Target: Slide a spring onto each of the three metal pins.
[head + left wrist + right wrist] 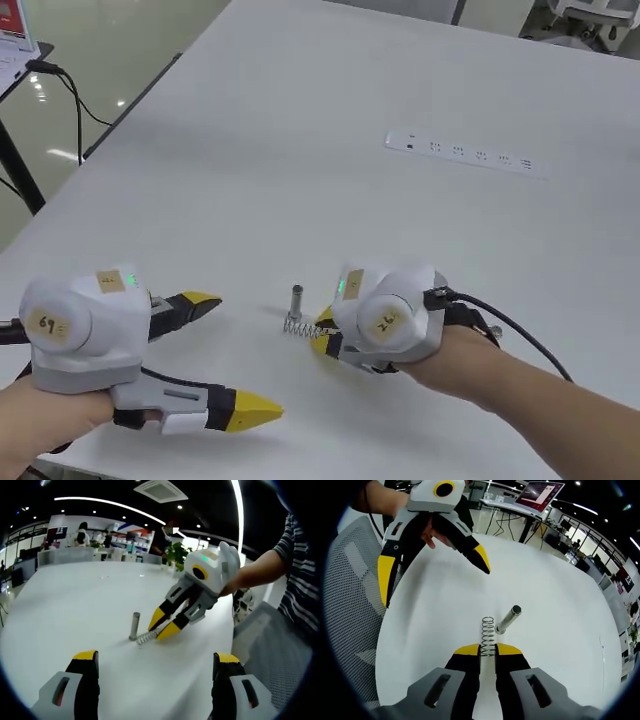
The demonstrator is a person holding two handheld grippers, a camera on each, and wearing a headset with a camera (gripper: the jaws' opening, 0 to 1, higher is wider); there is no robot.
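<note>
Just beside the upright pin (297,297), on the white tabletop (400,230), the spring (488,630) points toward the pin's base. Its near end is clamped between the right gripper's (488,651) fingers (468,651), probably so it can be raised and threaded over the pin's top. On the pin's other side the left gripper (235,352) hovers, fingers apart, empty, perhaps ready to steady the pin.

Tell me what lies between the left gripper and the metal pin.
Only bare table, as the left gripper view shows; the spring held by the right gripper lies just beside the metal pin.
</note>
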